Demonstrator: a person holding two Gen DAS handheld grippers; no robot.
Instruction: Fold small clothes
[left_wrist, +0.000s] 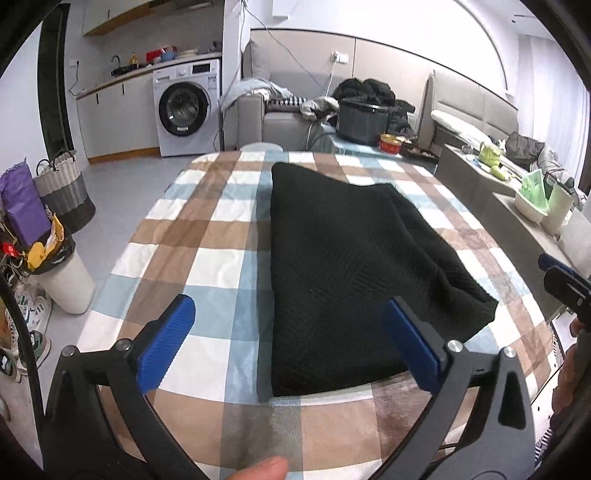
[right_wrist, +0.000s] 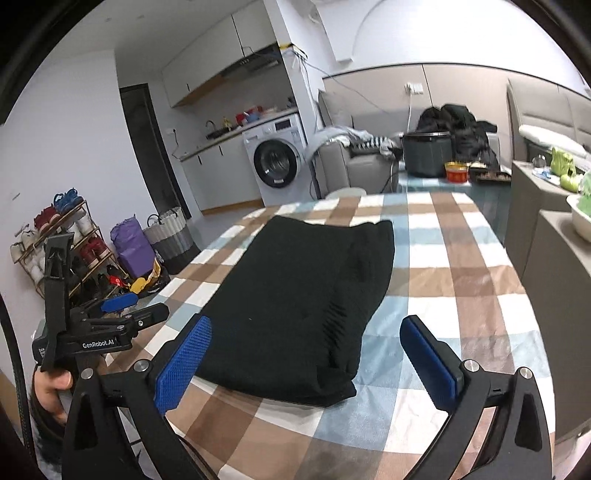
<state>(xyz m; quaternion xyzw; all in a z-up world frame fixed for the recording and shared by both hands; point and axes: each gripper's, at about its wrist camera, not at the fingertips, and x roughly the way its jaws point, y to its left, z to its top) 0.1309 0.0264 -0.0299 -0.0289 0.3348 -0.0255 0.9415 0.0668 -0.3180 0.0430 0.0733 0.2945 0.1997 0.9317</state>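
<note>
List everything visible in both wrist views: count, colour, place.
garment: 1, black, folded, on the checked cloth
tablecloth: 1, brown, blue and white check, covers the table
washing machine: 1, white, far left under the counter
sofa: 1, grey, beyond the table, clothes piled on it
pot: 1, dark, far end of the table
tin: 1, red, beside the pot
basket: 1, grey and white, on the floor at left
shoe rack: 1, with shoes, by the left wall
left tool: 1, black with blue pads, open, above the garment
right tool: 1, same, open, nothing held
</note>
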